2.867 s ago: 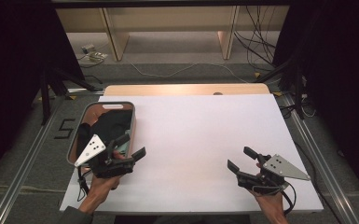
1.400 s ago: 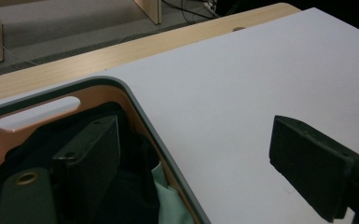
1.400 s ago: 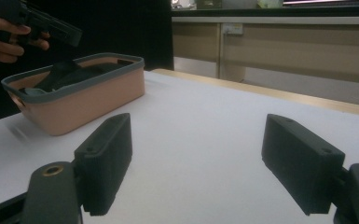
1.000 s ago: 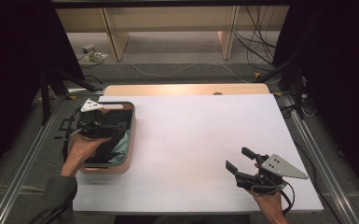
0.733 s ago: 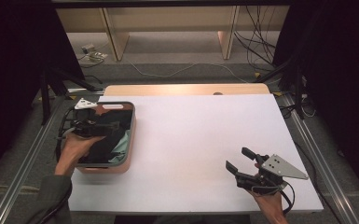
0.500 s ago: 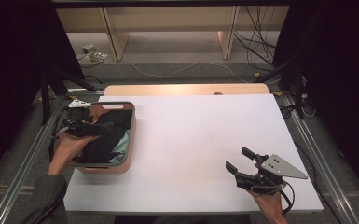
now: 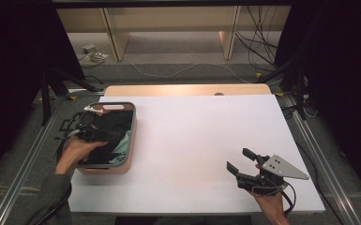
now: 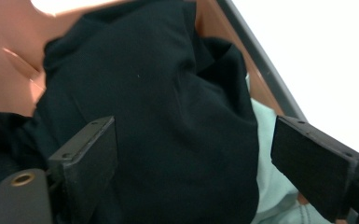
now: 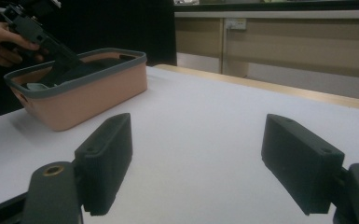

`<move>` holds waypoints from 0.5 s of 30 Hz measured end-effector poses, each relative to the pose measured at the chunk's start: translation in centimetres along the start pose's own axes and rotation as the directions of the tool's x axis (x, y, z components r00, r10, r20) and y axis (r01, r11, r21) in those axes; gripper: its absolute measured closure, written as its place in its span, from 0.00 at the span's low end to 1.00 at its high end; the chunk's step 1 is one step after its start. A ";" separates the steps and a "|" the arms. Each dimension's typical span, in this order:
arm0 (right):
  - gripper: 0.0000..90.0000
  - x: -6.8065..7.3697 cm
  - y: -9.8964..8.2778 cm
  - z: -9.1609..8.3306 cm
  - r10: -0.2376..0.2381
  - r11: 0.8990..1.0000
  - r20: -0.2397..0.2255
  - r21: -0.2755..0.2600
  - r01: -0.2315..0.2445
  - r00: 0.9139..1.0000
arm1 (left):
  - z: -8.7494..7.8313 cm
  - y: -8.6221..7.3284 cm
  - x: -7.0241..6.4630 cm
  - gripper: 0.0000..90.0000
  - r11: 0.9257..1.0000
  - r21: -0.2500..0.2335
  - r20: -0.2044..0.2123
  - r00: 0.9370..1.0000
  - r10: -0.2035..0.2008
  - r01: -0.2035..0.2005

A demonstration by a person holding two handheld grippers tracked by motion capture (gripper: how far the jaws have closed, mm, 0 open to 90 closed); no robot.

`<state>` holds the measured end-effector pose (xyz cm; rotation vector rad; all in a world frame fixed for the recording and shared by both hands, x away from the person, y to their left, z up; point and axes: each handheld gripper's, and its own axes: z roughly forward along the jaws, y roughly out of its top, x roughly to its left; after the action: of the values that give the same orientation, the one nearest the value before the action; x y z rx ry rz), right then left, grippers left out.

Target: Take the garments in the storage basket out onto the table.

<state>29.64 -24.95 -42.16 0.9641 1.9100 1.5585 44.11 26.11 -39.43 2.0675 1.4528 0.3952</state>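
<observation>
Left gripper [image 8: 191, 177] hovers wide over black garment [image 8: 154, 116] inside pink basket [image 7: 124, 161], nothing pinched. Step: reaching for cloth. Next: lower, close on fold. Right gripper [image 9: 196, 163] wide, idle above table [image 7: 192, 136].

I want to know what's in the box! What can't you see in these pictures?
- Bottom of the pink basket: covered by the black cloth in the high view and left gripper view.
- Pale green cloth: mostly buried under the black one.
- Left tool in the high view: dark and small against the black cloth.
</observation>
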 end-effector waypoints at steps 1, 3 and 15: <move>0.28 0.0 0.0 0.0 0.001 1.000 0.000 0.003 -0.001 1.000 | 0.3 0.0 0.0 0.16 1.000 0.011 0.001 1.000 -0.002 0.002; 0.28 0.0 0.0 0.0 0.001 1.000 0.001 0.005 -0.001 1.000 | 0.7 -0.1 0.1 0.16 1.000 0.029 -0.003 1.000 -0.003 0.003; 0.28 0.0 -0.1 0.1 0.003 1.000 0.000 0.011 -0.003 1.000 | 2.9 -0.3 0.1 0.08 0.994 0.110 -0.038 0.999 0.018 -0.013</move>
<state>29.74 -24.90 -42.26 0.9717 1.9196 1.5512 45.54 25.42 -41.91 2.1699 1.5125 0.3707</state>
